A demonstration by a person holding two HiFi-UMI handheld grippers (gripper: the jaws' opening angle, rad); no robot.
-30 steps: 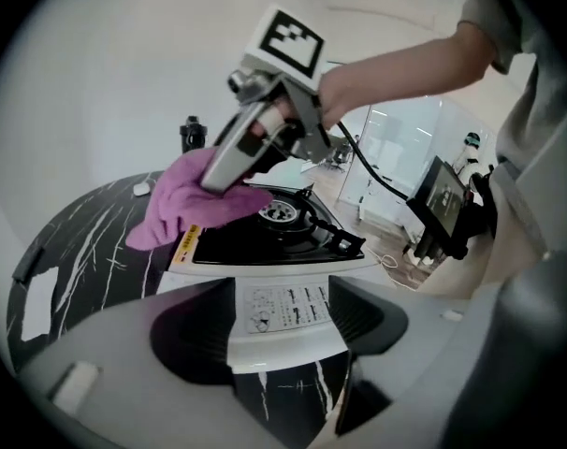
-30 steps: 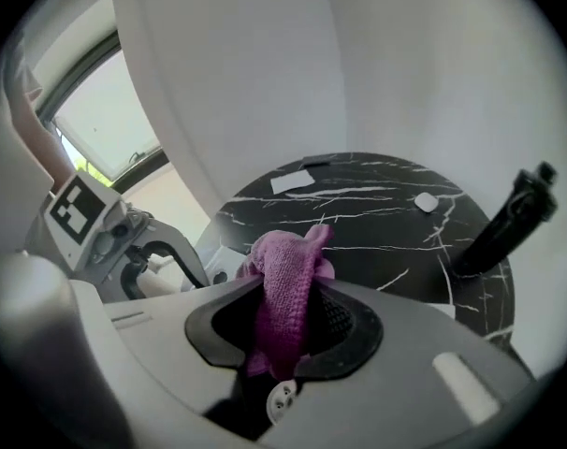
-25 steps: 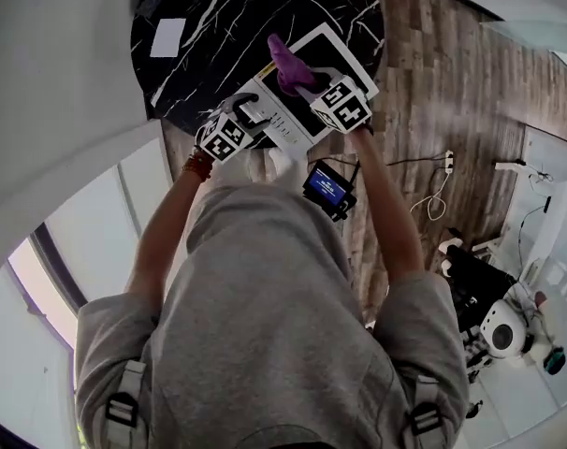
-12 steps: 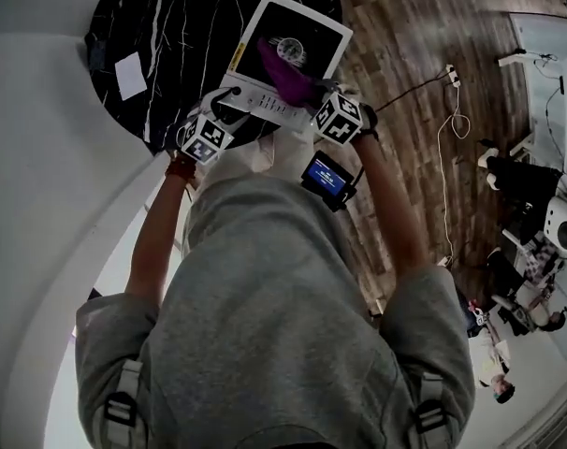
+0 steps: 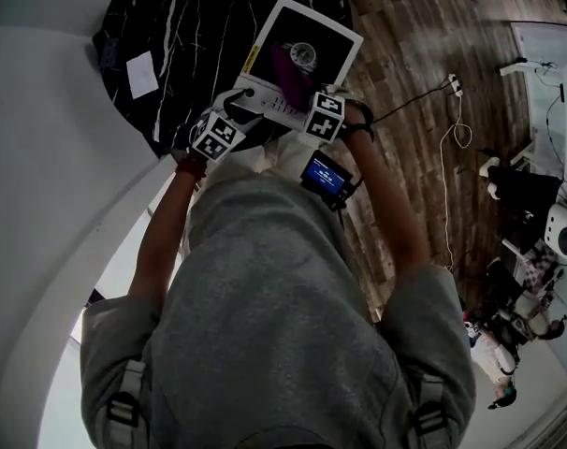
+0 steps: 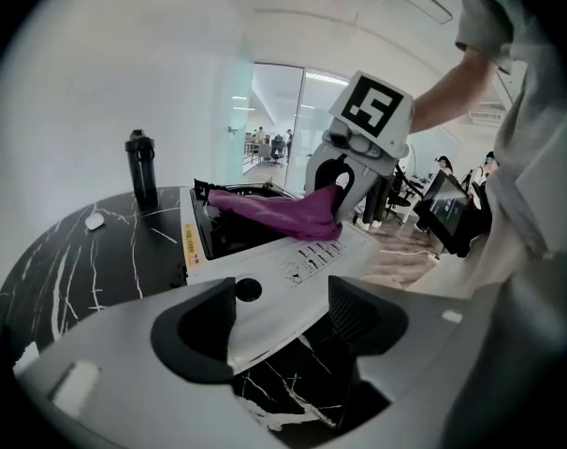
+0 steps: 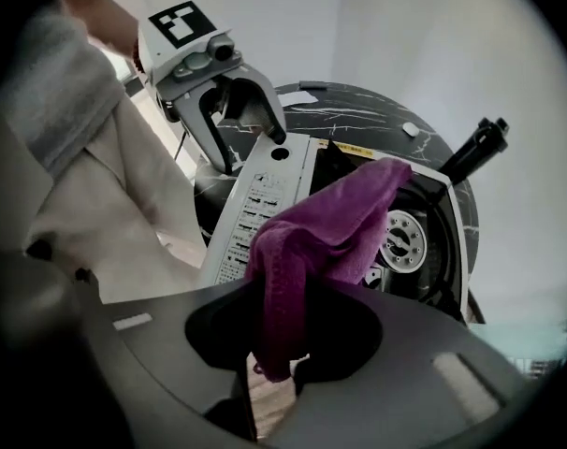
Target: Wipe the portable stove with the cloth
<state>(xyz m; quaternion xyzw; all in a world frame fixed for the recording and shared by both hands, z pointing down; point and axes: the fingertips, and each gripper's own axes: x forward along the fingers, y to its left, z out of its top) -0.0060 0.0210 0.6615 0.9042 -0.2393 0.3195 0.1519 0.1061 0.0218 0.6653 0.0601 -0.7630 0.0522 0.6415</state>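
Observation:
The portable stove (image 5: 332,24), white-framed with a dark top and round burner (image 7: 396,237), sits on a black marble table (image 5: 190,26). A purple cloth (image 7: 330,223) hangs from my right gripper (image 7: 283,330), which is shut on it at the stove's near edge; the cloth (image 5: 285,68) trails across the dark top. My left gripper (image 6: 283,321) is open at the stove's front-left corner, and the white control panel (image 6: 312,260) with its knob lies between the jaws. In the head view the left gripper (image 5: 239,112) and right gripper (image 5: 307,96) flank the panel.
A black bottle (image 6: 141,166) stands at the table's far side, with a small white object (image 6: 94,221) near it. A white sheet (image 5: 141,73) lies on the table. A device with a blue screen (image 5: 326,178) hangs at the person's chest. Wood floor and cables are to the right.
The right gripper has drawn the cloth back across the stove top towards the control panel, and the cloth lies flatter. The left gripper stays at the stove's front corner.

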